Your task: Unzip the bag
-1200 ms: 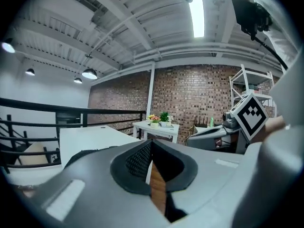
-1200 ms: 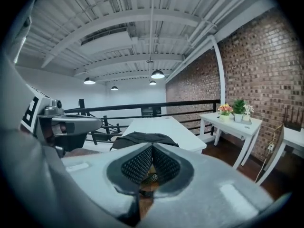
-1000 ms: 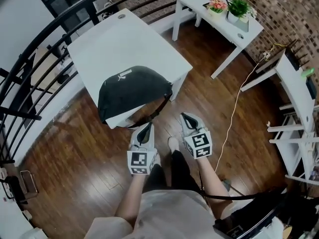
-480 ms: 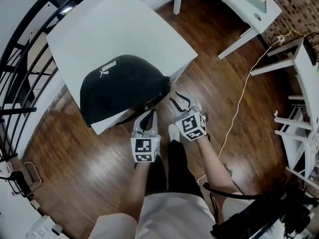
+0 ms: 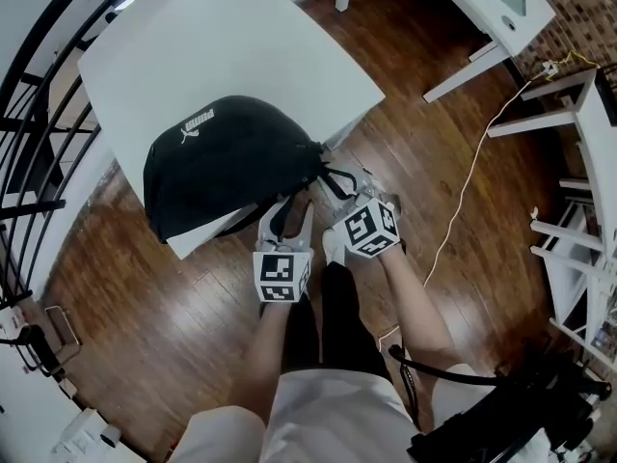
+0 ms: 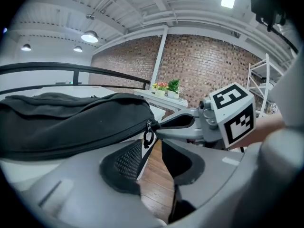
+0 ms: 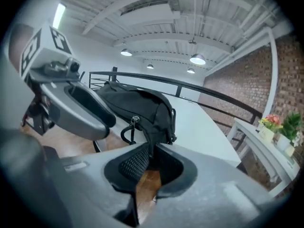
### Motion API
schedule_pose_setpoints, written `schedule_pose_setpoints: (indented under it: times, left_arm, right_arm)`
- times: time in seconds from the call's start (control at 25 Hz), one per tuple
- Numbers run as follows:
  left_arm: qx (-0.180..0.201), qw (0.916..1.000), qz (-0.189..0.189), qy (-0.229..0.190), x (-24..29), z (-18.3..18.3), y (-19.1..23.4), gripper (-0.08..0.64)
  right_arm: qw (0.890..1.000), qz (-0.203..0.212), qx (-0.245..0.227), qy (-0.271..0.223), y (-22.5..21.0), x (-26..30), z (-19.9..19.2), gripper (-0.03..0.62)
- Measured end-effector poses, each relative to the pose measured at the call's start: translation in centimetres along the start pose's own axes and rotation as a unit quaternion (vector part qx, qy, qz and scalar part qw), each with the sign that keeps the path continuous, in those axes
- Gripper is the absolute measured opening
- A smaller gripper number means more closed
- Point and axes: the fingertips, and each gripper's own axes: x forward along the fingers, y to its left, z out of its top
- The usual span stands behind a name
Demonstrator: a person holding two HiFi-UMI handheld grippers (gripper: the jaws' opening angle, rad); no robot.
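"Head view first: where is the bag (image 5: pixel 227 167)?"

"Left of centre. It is black and lies on the white table (image 5: pixel 241 46), at the table's lower corner. Its lower edge hangs past the rim, over the wooden floor (image 5: pixel 125 287)."

"And the 2 grippers?"

"Both are just below the bag, in the middle of the frame. The left gripper (image 5: pixel 291 206) points up at the bag's lower right edge. The right gripper (image 5: pixel 325 173) reaches in from the lower right to the bag's right-hand end."

"Left gripper view: is anything between its jaws?"

"No. The 2 jaws stand wide apart and are opening. The zipper pull (image 6: pixel 148 136), a small dark ring, hangs at the centre of the frame, just above the gap. It touches neither pad, and only floor shows through the gap."

"Right gripper view?"

"Its jaws are closing, with little gap left. The bag's end drops into that gap at the lower centre of the frame. The fabric sits between the 2 pads and the tips pinch it. The zipper pull hangs just left of that end, outside these jaws."

"Does the zip look undone?"

"In the left gripper view it runs as a shut seam along the bag's side, across to the pull at the frame's centre."
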Motion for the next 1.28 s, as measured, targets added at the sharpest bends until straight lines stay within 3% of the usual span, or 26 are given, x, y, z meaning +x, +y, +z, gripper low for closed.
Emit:
schedule_pose_setpoints:
  times: [0.32,0.36,0.44,0.68,0.84,1.08,1.28]
  left_arm:
    - [-0.010,0.9994,0.015,-0.031,0.7,2.9,-0.4,0.144]
    - [-0.012,0.9991,0.020,-0.034,0.7,3.1,-0.3,0.127]
    - [-0.018,0.9985,0.031,-0.042,0.4,3.4,-0.2,0.026]
    - [-0.031,0.9983,0.040,-0.030,-1.7,2.8,1.6,0.018]
    - [-0.004,0.9975,0.068,-0.020,-3.9,1.7,4.4,0.017]
    - [0.006,0.9886,0.151,0.005,-9.6,-2.0,11.9,0.018]
    - [0.014,0.9666,0.255,0.025,-18.7,-4.6,22.0,0.018]
  right_arm:
    - [0.999,0.032,0.025,0.012,0.1,-2.5,3.0,0.032]
    - [0.999,0.032,0.026,0.014,0.2,-2.5,3.1,0.032]
    - [0.999,0.031,0.028,0.015,0.2,-2.6,3.1,0.032]
    - [0.998,0.011,0.064,0.009,-0.4,-3.0,3.1,0.031]
    - [0.996,-0.007,0.090,0.007,-0.6,-2.8,2.7,0.031]
    - [0.993,-0.029,0.111,0.026,-0.6,-2.4,1.3,0.032]
    - [0.988,-0.045,0.136,0.050,-0.2,-2.1,0.3,0.032]
